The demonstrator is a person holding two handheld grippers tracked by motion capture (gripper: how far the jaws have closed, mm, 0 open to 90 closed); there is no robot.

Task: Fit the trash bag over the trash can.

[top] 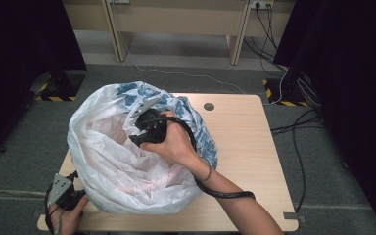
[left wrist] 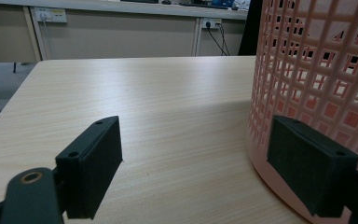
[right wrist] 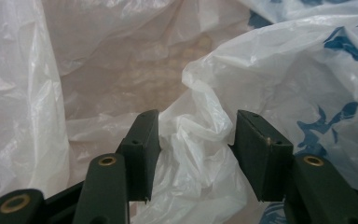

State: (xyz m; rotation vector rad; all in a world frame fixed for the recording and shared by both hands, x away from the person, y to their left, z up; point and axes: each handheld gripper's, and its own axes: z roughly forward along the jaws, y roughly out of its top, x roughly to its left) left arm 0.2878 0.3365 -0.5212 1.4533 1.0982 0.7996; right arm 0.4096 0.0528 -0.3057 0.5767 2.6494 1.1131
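**Asker:** On the wooden table (top: 254, 142), what is sitting there, and where?

**Describer:** From the high view, a big white plastic bag (top: 127, 166) with blue print covers the left and middle of the tabletop. It is draped over a pink lattice basket (left wrist: 317, 70), whose gridded wall shows plainly in the left gripper view. The bag's mouth faces up, and its walls sag inward in loose folds.

**Asker:** What is the right gripper doing?

**Describer:** The right gripper (right wrist: 193, 140) reaches down into the bag's mouth, held in the person's right hand (top: 176, 144). Its jaws stand about half open, with a crumpled fold of the white plastic bunched between them. The fold touches the pads, or nearly so, but they do not look pressed onto it, so I read this as lined up rather than gripped. The likely reason is to take hold of the loose lining and pull it toward the rim.

**Asker:** And the left one?

**Describer:** The left gripper (left wrist: 196, 154) sits low at the table's near left corner, jaws wide apart and holding nothing. One jaw is just beside the basket's foot; whether it touches, I cannot tell. It seems placed there to steady the basket so it does not slide while the bag is tugged.
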